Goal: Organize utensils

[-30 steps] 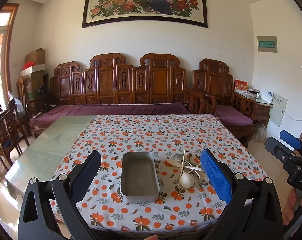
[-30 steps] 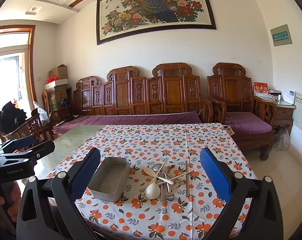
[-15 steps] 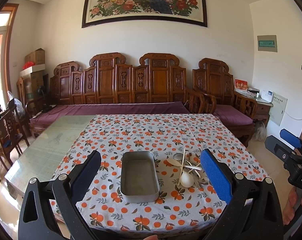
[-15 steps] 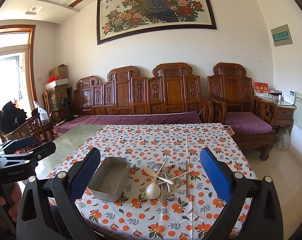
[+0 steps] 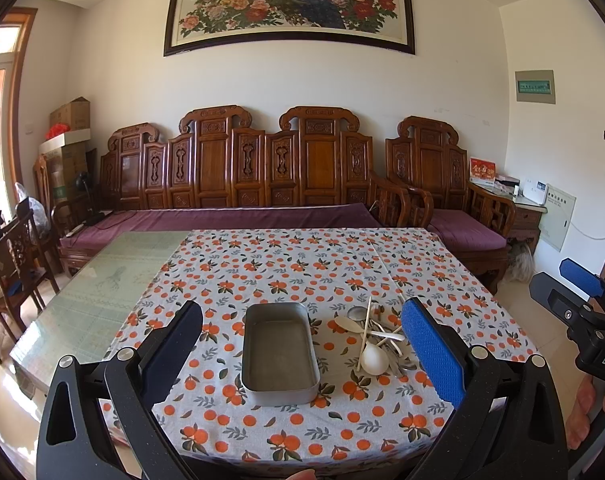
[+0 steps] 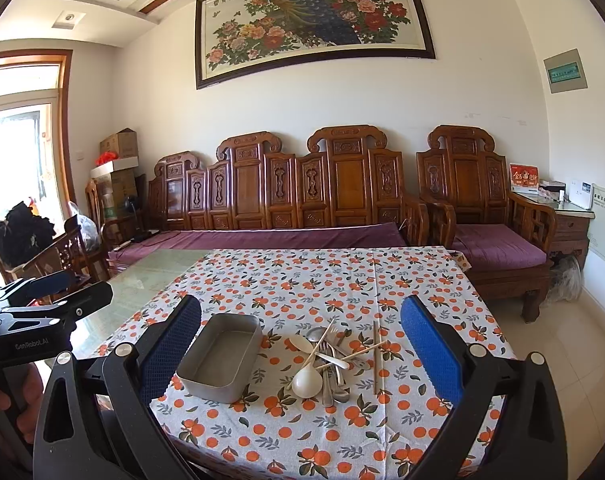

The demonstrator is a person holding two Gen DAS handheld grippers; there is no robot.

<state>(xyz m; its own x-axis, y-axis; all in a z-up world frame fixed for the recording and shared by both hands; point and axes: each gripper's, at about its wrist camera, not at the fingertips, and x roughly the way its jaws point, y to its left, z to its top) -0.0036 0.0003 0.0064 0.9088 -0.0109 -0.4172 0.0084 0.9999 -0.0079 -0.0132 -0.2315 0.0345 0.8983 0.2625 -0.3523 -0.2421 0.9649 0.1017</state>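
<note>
An empty grey metal tray (image 5: 279,354) (image 6: 222,356) sits near the front of a table covered by an orange-patterned cloth (image 5: 302,264). Just right of it lies a heap of utensils (image 5: 376,338) (image 6: 330,364): a white spoon (image 6: 307,380), metal spoons and forks, and wooden chopsticks (image 6: 375,356). My left gripper (image 5: 302,344) hovers open in front of the tray, holding nothing. Equally wide open and bare, my right gripper (image 6: 302,352) faces the heap from the near side. Each gripper shows at the edge of the other's view, held by a hand (image 5: 582,412).
The cloth covers the right part of a glass-topped table (image 5: 90,300). A carved wooden sofa with purple cushions (image 5: 230,216) stands behind it, an armchair (image 6: 490,232) at the right. Wooden chairs (image 5: 10,272) stand at the left, tiled floor (image 6: 574,360) to the right.
</note>
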